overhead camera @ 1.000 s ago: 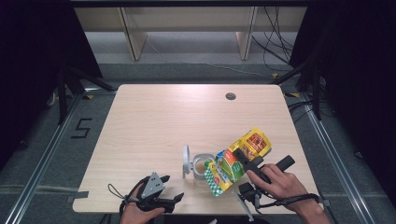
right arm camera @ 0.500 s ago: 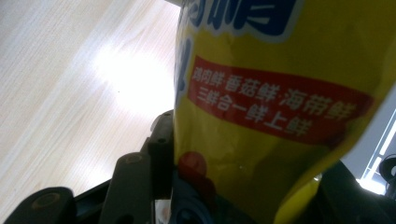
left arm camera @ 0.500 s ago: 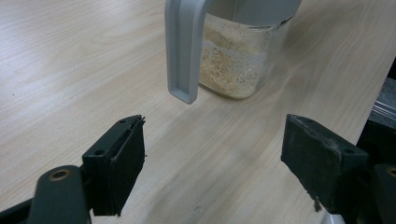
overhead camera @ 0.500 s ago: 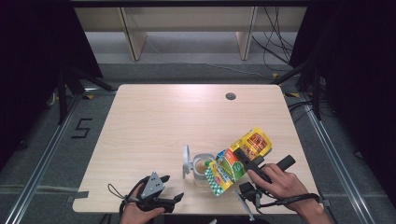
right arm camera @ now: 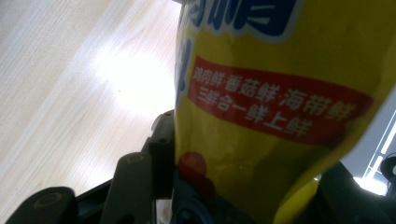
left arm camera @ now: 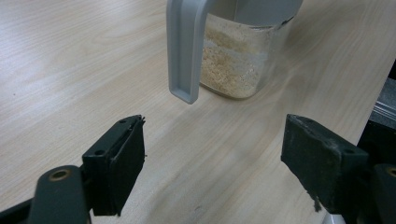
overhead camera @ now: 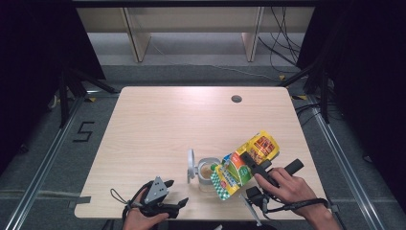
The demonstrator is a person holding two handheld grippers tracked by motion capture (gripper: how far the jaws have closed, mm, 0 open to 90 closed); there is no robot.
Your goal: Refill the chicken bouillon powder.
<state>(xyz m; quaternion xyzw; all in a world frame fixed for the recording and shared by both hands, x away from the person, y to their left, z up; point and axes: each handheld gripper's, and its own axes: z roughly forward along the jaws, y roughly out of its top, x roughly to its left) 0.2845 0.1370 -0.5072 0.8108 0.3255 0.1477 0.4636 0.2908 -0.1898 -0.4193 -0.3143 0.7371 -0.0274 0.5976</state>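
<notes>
A: Hazard check. The right tool is clamped on the bag, which is tilted with its lower end over the open jar. What failure modes apply?

B: Three, as a judgement. First, spill: if the bag mouth sits off the jar opening, powder would land on the surface. Second, slip: the bag is glossy film, and the jaws grip it on both faces near one end; a loose clamp could let it slide or fold. Third, tip-over: the jar is light and nothing holds it, so a push from the bag could shift or topple it.

A: State of the left tool?

B: Open, nothing between the jaws. It rests at the near edge of the surface, left of the jar and apart from it. In the left gripper view, its jaws stand wide with the jar ahead, and the raised lid hangs toward them.

A: Jar contents?

B: Pale granules, partly filled. The lid is hinged up on the jar's left side.

A: Position of the bag relative to the right tool?

B: Between the jaws. The bag runs from the tool down and left to the jar rim; whether it touches the rim cannot be told.
</notes>
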